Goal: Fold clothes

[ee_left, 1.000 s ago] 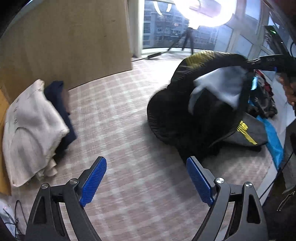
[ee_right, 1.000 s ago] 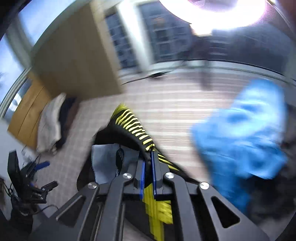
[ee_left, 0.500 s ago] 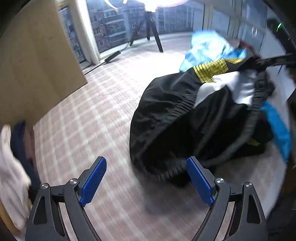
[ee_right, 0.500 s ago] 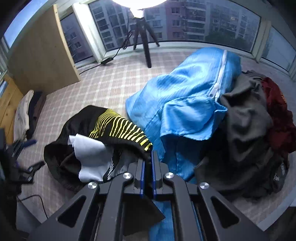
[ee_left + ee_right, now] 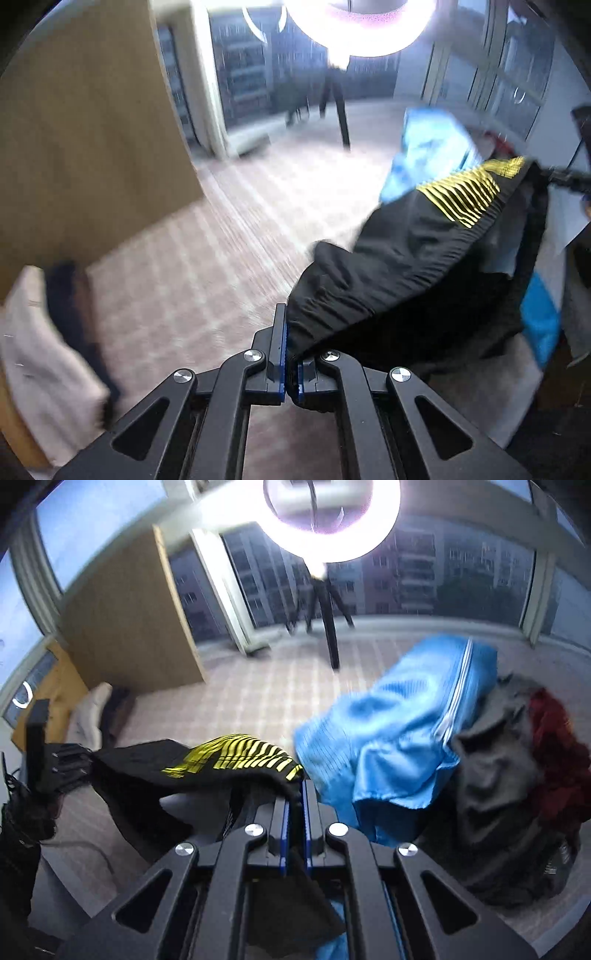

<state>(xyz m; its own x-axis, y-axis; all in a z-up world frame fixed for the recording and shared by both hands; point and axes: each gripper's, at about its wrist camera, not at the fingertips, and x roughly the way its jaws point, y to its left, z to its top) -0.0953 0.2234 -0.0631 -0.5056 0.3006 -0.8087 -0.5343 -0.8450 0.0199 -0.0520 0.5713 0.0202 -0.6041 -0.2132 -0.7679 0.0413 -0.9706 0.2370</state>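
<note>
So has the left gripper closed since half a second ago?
Yes. The left gripper, open before, is now shut on the black garment, its waistband edge pinched above the checked surface.

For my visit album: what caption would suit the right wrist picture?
Right gripper clamped on black garment with yellow stripes, beside a blue garment.

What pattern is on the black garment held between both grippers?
Thin yellow stripes in a band on the black fabric garment, clearest in the right wrist view.

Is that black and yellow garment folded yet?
Not folded. The black and yellow garment hangs stretched between the left gripper and right gripper, both shut on it.
</note>
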